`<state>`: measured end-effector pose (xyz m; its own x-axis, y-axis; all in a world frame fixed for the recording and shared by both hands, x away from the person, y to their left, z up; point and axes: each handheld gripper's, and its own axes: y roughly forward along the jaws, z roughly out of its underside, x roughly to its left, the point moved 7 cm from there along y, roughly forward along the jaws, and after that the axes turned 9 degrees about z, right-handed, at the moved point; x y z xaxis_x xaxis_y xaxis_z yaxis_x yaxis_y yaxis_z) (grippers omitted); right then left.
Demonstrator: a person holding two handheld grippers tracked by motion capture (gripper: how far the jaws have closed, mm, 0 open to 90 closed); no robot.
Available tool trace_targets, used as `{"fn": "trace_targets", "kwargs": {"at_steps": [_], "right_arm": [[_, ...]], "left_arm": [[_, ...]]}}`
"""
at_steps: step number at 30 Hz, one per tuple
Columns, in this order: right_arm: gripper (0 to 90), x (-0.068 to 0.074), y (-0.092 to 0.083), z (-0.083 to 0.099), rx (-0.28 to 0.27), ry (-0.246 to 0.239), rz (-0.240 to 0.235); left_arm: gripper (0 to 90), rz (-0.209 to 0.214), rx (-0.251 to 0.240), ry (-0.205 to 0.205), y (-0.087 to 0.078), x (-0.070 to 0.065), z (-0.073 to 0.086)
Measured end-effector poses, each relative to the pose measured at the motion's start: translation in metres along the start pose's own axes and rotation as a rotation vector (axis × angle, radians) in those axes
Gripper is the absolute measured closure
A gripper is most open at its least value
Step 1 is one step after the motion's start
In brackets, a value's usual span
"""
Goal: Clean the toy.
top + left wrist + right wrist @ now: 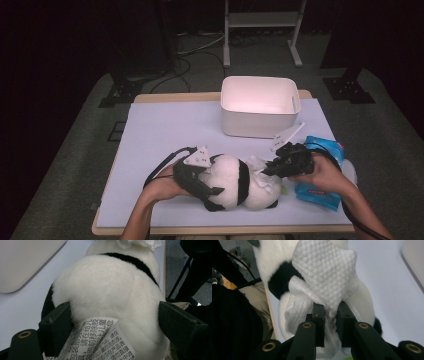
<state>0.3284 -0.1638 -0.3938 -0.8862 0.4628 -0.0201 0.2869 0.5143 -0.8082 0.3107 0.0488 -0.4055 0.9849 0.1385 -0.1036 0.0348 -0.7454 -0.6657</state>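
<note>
A black and white panda plush (235, 182) lies on its side near the table's front edge. My left gripper (212, 179) clamps its rear body from the left. In the left gripper view both pads (62, 317) press into the white fur (107, 290), and a printed paper tag (97, 340) lies between the jaws. My right gripper (265, 171) comes in from the right, shut on a crumpled white wipe (260, 165). In the right gripper view the wipe (324, 272) is pinched between the jaws (331, 308) and rests against the panda (274, 262).
An empty white bin (260, 117) stands at the back of the pale mat, right of centre. A blue packet of wipes (320, 190) lies at the right edge, under my right hand. The plush sits close to the front edge of the table.
</note>
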Motion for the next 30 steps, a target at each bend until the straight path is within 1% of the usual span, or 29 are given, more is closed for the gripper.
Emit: {"fn": "trace_targets", "kwargs": {"at_steps": [2,3,6,8,10,11,13,14,17,24,26,28,30], "right_arm": [[78.3,-0.005,-0.003,0.009,0.010,0.039,0.005],[78.3,-0.008,-0.004,0.014,0.011,0.050,0.007],[78.3,-0.014,-0.006,0.023,0.022,0.070,0.017],[78.3,-0.016,-0.007,0.023,0.027,0.070,0.023],[78.4,-0.014,-0.007,0.018,0.031,0.053,0.025],[78.4,-0.013,-0.006,0.015,0.039,0.053,0.024],[78.4,-0.009,-0.003,0.007,0.042,0.029,0.021],[78.4,-0.007,-0.002,0.002,0.036,0.011,0.015],[78.4,0.000,0.004,-0.012,0.031,-0.017,-0.005],[78.4,0.019,0.020,-0.043,0.042,-0.089,-0.049],[78.4,0.023,0.025,-0.050,0.049,-0.110,-0.048],[78.4,0.025,0.026,-0.056,0.044,-0.110,-0.055],[78.5,0.025,0.027,-0.057,0.053,-0.114,-0.052]], "left_arm": [[14.6,0.001,0.000,0.001,0.000,0.000,0.000],[14.6,0.001,-0.001,0.001,0.000,0.000,0.000],[14.6,0.002,-0.005,0.002,0.000,-0.001,0.000],[14.6,0.004,-0.003,0.003,0.000,-0.001,0.000],[14.6,0.004,-0.001,0.004,0.000,0.000,0.000],[14.6,0.003,0.002,0.006,0.000,0.000,0.000],[14.6,0.003,0.004,0.009,0.000,0.000,0.000],[14.6,0.003,0.003,0.009,0.000,0.000,0.000],[14.9,0.001,0.003,0.009,0.000,-0.001,0.000],[15.0,-0.003,0.009,0.023,0.001,-0.003,-0.001],[14.9,-0.009,0.015,0.021,0.001,-0.002,-0.001],[14.9,-0.010,0.013,0.018,0.001,-0.002,-0.001],[14.9,-0.008,0.008,0.015,0.001,-0.002,-0.001]]}}
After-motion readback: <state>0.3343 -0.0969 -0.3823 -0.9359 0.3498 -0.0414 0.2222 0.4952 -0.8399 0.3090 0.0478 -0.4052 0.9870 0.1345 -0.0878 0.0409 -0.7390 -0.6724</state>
